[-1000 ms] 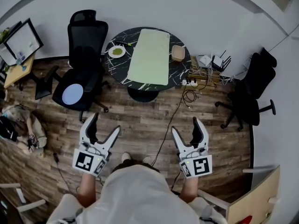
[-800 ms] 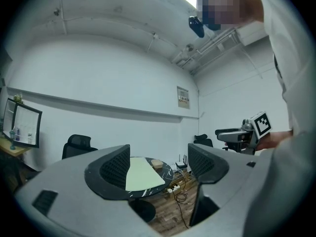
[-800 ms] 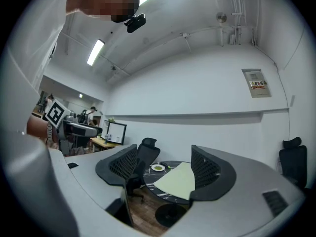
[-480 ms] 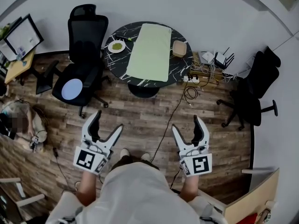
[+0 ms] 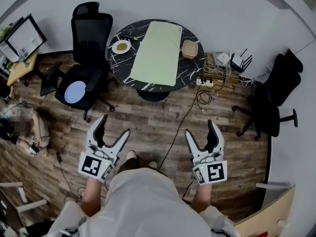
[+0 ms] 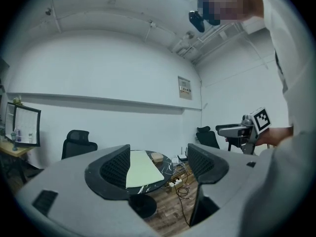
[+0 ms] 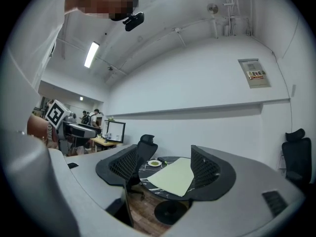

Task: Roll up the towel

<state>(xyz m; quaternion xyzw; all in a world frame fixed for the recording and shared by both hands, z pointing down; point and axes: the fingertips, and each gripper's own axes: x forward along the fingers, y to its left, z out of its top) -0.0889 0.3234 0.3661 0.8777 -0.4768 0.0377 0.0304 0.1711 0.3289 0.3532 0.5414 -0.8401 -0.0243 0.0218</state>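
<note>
A pale green towel [image 5: 156, 54] lies flat and spread out across a round black marble table [image 5: 187, 69] at the far side of the room; it also shows between the jaws as the towel [image 6: 141, 168] and the towel [image 7: 174, 177]. My left gripper [image 5: 112, 127] is open and empty, held over the wooden floor well short of the table. At the same distance from the table, my right gripper [image 5: 201, 131] is also open with nothing in it.
On the table stand a white plate with green contents [image 5: 121, 46] left of the towel and a wooden bowl [image 5: 189, 49] right of it. A black office chair [image 5: 85, 68] sits left of the table, another chair [image 5: 274, 98] at right. Cables and a power strip [image 5: 207, 81] lie on the floor.
The view has shifted slightly toward the table; both grippers stay open and keep their place in front of the person.
</note>
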